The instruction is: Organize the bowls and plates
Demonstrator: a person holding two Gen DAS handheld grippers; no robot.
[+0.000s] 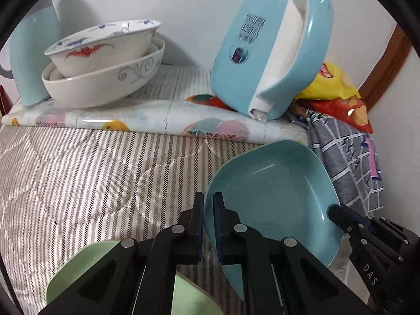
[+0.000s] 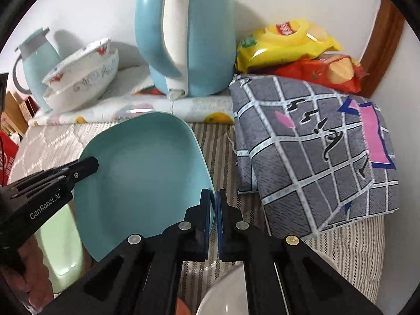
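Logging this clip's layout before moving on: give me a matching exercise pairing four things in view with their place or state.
Things:
1. blue plate
2. green plate
3. red-patterned bowl
4. yellow snack bag

Place or state:
A. nested inside a larger white bowl
B. lying on top of a red packet
C. gripped at opposite rims by left tongs and right tongs
D. flat on the striped quilt, beneath the blue plate

Pairs: 1-C, 2-D, 3-A, 4-B
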